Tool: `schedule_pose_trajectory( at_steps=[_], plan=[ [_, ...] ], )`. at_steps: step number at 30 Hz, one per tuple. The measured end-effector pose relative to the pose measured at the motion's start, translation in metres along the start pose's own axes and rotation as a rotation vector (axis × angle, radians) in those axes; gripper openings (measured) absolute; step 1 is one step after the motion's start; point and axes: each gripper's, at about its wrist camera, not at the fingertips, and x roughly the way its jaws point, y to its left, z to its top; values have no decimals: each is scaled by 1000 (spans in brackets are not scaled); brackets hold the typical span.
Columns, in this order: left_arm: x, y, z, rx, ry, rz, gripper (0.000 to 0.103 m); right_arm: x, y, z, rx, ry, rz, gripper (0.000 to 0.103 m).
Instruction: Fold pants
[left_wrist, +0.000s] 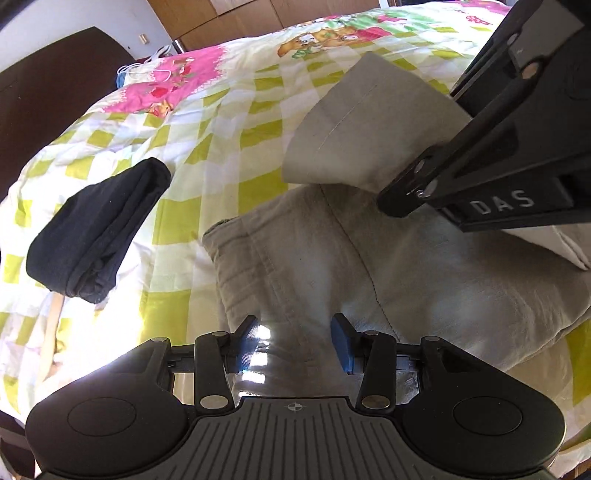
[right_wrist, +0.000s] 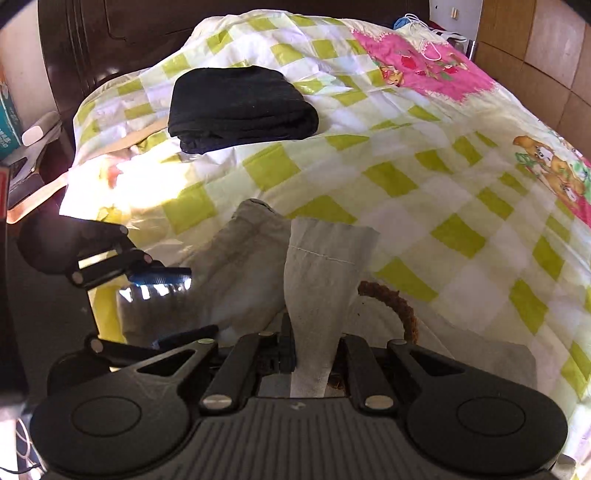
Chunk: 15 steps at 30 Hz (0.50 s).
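**Leg hem clamped, pants on bed**

Beige cotton pants (left_wrist: 388, 266) lie bunched on the green-checked bedspread (left_wrist: 221, 110). My right tongs (right_wrist: 314, 354) are pinched on a leg hem, lifted over the pile. Left tongs (left_wrist: 295, 339) sit apart above the fabric, gripping nothing. Folded black garment (right_wrist: 240, 107) lies well apart.

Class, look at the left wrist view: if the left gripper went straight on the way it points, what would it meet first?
Most likely the beige pants lying on the bed: the left gripper points down at them, jaws apart, though depth is unclear.
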Motion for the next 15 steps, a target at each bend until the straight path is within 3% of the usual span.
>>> schedule_pose_trajectory(
  at_steps=[7,11,15],
  plan=[
    [7,4,-6,-51,-17,-25,43,13,24,11,-167,-17,-21,26],
    [6,7,-11,-49,-28,-40,44,21,31,10,-189,11,38,26],
    [1,15,-18,-57,-39,-58,45,19,36,9,-204,13,78,35]
  ],
)
